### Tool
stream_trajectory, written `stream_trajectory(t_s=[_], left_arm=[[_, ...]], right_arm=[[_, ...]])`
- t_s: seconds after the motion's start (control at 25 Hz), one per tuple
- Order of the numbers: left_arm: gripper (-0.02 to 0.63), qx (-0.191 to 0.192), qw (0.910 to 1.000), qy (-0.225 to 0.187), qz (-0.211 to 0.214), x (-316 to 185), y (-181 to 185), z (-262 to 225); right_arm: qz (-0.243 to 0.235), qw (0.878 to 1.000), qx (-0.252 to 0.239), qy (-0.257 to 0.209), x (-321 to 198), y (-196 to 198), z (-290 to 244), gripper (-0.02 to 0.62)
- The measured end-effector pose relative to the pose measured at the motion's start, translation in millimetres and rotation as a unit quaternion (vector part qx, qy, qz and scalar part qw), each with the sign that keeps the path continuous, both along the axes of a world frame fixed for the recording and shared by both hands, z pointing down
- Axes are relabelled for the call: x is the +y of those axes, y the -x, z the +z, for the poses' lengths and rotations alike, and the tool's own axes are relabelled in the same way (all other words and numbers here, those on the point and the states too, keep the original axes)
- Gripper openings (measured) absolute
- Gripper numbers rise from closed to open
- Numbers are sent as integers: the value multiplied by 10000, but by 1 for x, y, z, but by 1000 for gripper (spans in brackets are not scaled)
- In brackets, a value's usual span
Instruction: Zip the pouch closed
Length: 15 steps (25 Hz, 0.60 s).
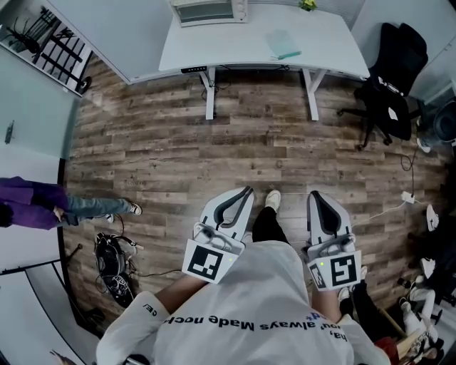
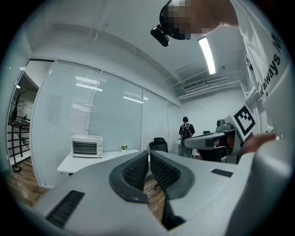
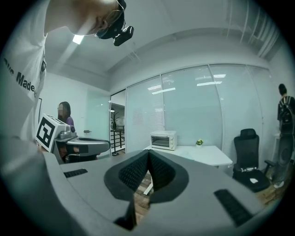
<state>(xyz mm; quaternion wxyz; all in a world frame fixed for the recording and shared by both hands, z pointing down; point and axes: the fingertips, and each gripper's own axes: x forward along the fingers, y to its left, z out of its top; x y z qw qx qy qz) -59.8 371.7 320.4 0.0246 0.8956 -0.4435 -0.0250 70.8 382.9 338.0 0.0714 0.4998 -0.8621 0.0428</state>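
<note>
A flat pale-green pouch (image 1: 282,43) lies on the white table (image 1: 214,51) at the far end of the room; its zip is too small to make out. Both grippers are held out level over the wooden floor, well short of the table. My left gripper (image 1: 246,191) is shut with nothing between its pads (image 2: 138,169). My right gripper (image 1: 313,195) is also shut and empty, its ribbed pads (image 3: 159,169) meeting at the tip. Each gripper shows in the other's view: the right gripper (image 2: 209,138) and the left gripper (image 3: 87,145).
A toaster oven (image 1: 210,10) and a small plant (image 1: 308,5) stand at the table's back edge. A black office chair (image 1: 394,78) is at its right. A person in purple (image 1: 32,203) stands at left beside a black bag (image 1: 114,267). Cables lie on the floor at right.
</note>
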Motion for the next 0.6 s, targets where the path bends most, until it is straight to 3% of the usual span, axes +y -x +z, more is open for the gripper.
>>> stream_trajectory(t_s=[0.6], left_arm=[[26, -122, 9999, 42, -86, -130, -60, -7]], right_arm=[[-79, 9999, -41, 89, -132, -62, -2, 5]])
